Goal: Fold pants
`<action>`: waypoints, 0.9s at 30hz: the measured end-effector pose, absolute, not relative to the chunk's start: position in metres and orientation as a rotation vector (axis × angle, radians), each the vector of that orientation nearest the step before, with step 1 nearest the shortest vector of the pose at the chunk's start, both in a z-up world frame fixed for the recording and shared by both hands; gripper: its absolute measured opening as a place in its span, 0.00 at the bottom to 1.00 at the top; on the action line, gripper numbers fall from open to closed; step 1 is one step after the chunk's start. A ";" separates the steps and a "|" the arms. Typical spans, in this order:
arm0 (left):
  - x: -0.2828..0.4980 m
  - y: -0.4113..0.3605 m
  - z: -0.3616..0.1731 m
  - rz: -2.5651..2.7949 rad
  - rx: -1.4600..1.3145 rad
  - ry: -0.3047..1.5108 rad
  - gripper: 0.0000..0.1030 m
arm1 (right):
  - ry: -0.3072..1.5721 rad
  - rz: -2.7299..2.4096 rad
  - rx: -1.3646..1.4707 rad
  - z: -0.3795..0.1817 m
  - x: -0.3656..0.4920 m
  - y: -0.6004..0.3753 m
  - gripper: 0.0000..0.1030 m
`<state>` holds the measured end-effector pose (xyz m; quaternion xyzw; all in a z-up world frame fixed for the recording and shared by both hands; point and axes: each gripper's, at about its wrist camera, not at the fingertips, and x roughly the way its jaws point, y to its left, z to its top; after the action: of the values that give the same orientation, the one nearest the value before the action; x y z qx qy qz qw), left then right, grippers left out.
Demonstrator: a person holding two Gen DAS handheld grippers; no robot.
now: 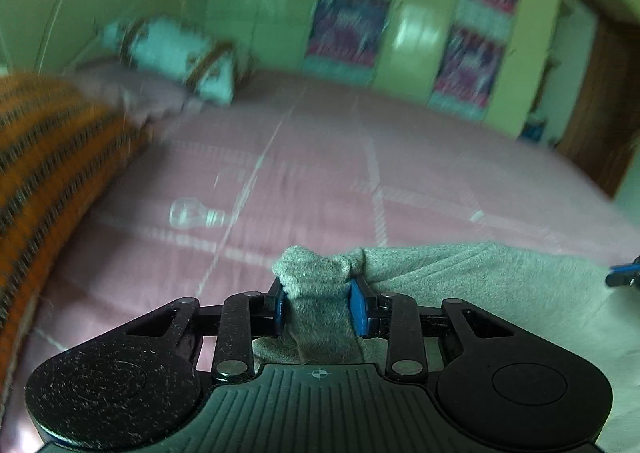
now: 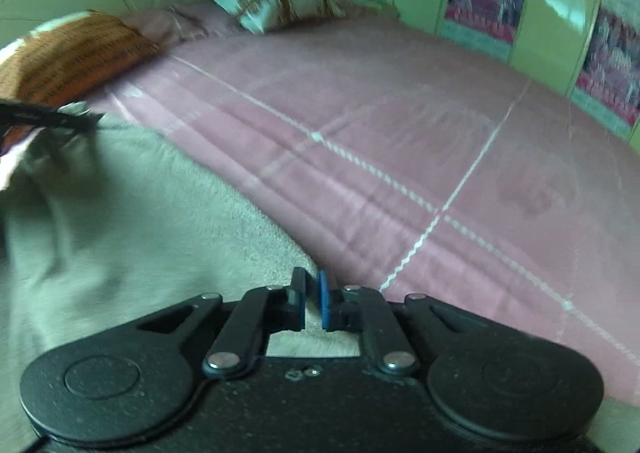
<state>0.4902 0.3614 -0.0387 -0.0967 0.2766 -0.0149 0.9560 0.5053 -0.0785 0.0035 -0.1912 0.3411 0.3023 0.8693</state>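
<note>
The grey fleece pants (image 1: 460, 285) lie on the pink bed cover, spread to the right in the left wrist view. My left gripper (image 1: 318, 285) is shut on a bunched corner of them, and the cloth bulges up between the blue pads. In the right wrist view the pants (image 2: 140, 221) fill the lower left. My right gripper (image 2: 312, 281) is shut at their near edge; whether cloth is pinched between its pads I cannot tell. The other gripper (image 2: 52, 119) shows at the far left, over the pants.
The pink bed cover (image 2: 400, 133) with white lines stretches ahead. An orange striped blanket (image 1: 52, 157) lies at the left and a white patterned pillow (image 2: 260, 1) at the head. A clear bulb-shaped object (image 1: 192, 213) rests on the cover. Green wall panels (image 1: 420, 25) stand behind.
</note>
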 end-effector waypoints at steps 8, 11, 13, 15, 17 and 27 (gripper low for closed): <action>0.393 0.367 -0.010 -0.155 -0.170 0.422 0.31 | 0.622 0.676 -0.471 0.047 0.390 -0.103 0.00; 0.350 0.368 -0.021 -0.171 -0.186 0.430 0.31 | 0.633 0.693 -0.496 0.038 0.343 -0.109 0.00; 0.325 0.368 -0.035 -0.157 -0.222 0.473 0.31 | 0.654 0.713 -0.520 0.020 0.312 -0.113 0.00; 0.299 0.365 -0.052 -0.128 -0.252 0.521 0.31 | 0.660 0.723 -0.553 0.002 0.285 -0.113 0.00; 0.279 0.361 -0.064 -0.071 -0.277 0.580 0.31 | 0.660 0.717 -0.531 -0.007 0.258 -0.116 0.03; 0.253 0.345 -0.068 0.044 -0.657 0.579 0.36 | 0.643 0.521 -0.123 0.006 0.242 -0.153 0.20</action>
<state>0.2530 0.3451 -0.0684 -0.3181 0.2803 0.0215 0.9054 0.2420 -0.1529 0.0064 -0.0598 0.3122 0.2530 0.9138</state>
